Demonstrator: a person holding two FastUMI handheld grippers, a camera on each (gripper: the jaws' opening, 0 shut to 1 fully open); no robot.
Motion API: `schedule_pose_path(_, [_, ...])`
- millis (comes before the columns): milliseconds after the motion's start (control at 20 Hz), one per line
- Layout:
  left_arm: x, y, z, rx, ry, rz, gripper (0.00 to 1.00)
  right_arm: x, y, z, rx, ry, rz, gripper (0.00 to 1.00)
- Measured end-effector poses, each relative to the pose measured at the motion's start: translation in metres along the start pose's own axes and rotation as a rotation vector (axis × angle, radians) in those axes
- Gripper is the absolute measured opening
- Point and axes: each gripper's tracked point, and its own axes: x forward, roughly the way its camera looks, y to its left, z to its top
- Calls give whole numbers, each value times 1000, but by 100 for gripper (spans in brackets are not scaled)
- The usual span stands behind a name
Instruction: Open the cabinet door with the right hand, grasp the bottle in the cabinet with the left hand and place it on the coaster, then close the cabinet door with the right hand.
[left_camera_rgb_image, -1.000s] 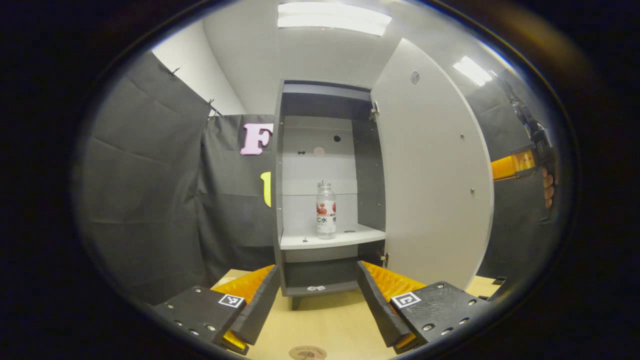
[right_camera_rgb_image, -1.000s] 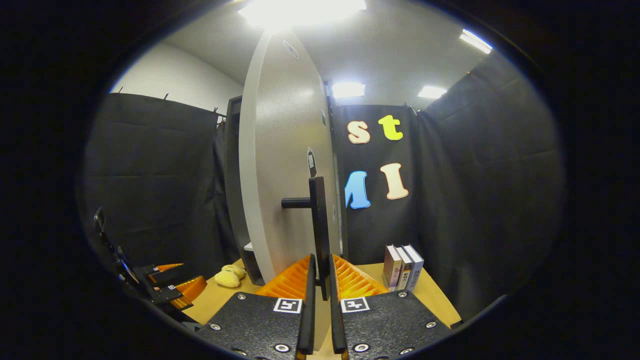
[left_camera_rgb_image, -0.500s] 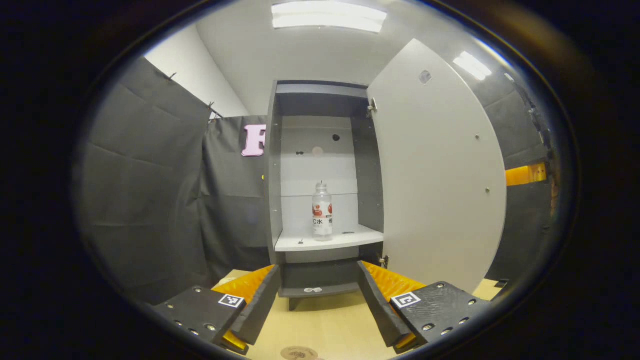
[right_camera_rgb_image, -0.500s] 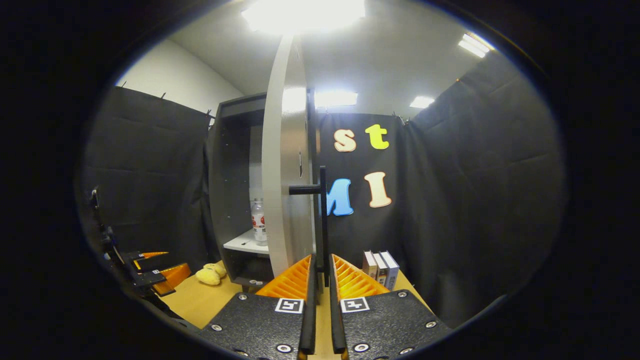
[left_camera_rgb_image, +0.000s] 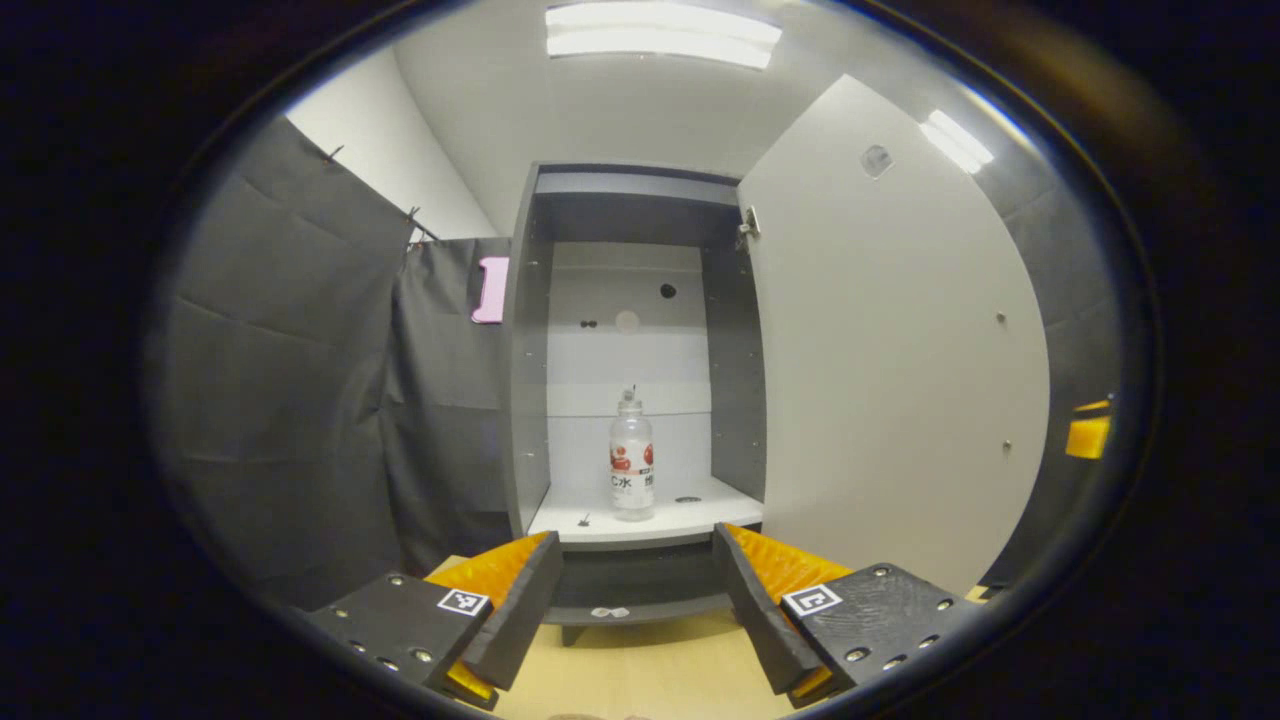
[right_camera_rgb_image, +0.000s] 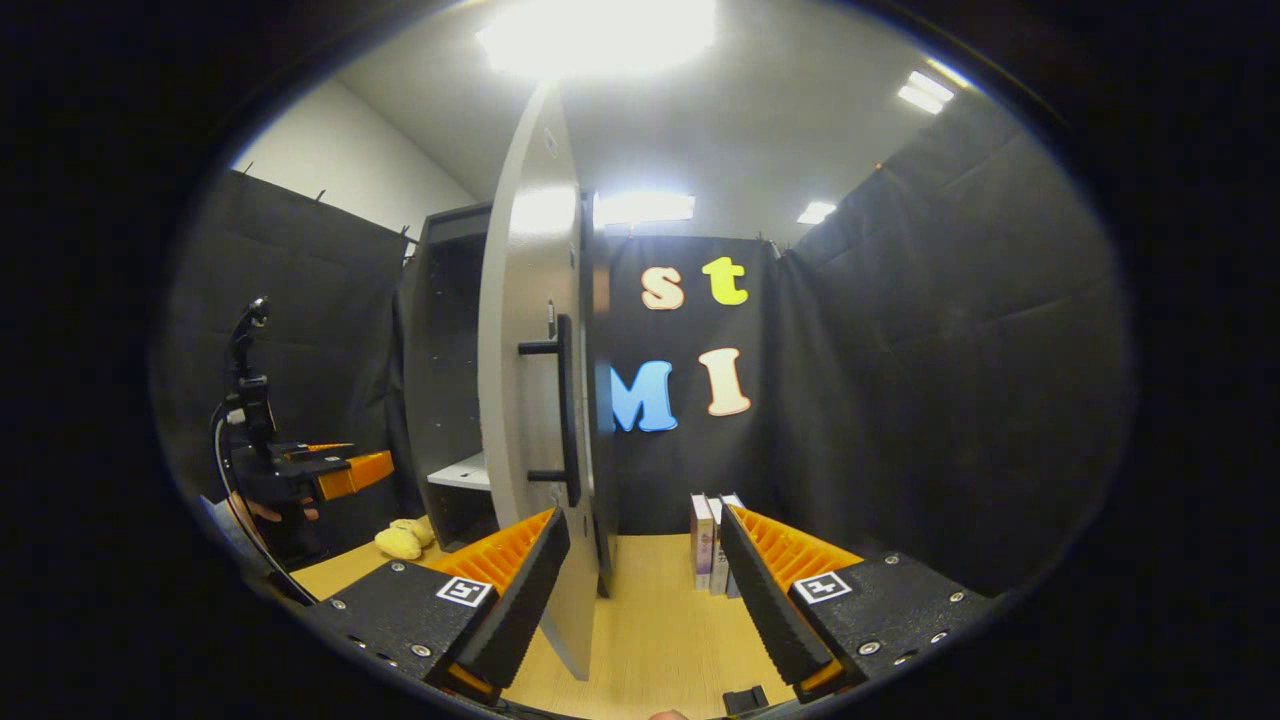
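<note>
Okay, left gripper view first: left gripper (left_camera_rgb_image: 632, 610) hangs in front of the open cabinet (left_camera_rgb_image: 530, 400), fingers spread wide with nothing between them. The bottle (left_camera_rgb_image: 631, 458) stands upright on the cabinet's pale shelf (left_camera_rgb_image: 690, 520), clear plastic with a white label carrying red fruit art and some dark characters, too small to make out. The cabinet door (left_camera_rgb_image: 890, 350) is swung out to the right, its plain pale inner face showing with a few small fixings and a hinge at the top. Dark grey side panels, pale back panel with a couple of small holes. Light wooden table (left_camera_rgb_image: 640, 675) below the cabinet, black cloth wall to the left, white ceiling with a strip light. Right gripper view: right gripper (right_camera_rgb_image: 645, 590) also has its fingers spread apart and grips nothing; the door's edge sits just ahead between them, nearer the left finger, and the black bar handle (right_camera_rgb_image: 566, 410) stands clear above the fingers. A small sticker sits on the door above the handle, unreadable. Books (right_camera_rgb_image: 705, 540) stand upright on the table near the cloth wall, spines too small to read. A yellow plush toy (right_camera_rgb_image: 402, 540) lies on the table left of the cabinet. Farther left, the left gripper (right_camera_rgb_image: 335, 470) with the hand (right_camera_rgb_image: 270, 512) holding it.
</note>
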Motion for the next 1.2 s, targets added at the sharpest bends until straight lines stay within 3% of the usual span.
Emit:
schedule_pose_path(100, [18, 3, 5, -2, 1, -4, 93, -6, -12, -5, 8, 16, -66, 94])
schedule_pose_path(400, [83, 2, 13, -68, 17, -58, 93, -19, -32, -20, 37, 70, -204, 93])
schedule_pose_path(450, [92, 2, 16, -70, 12, -70, 88, -20, -33, -22, 44, 77, -220, 93])
schedule_pose_path(1200, [256, 23, -38, -16, 111, -126, 93, -30, -40, -36, 41, 139, -394, 93])
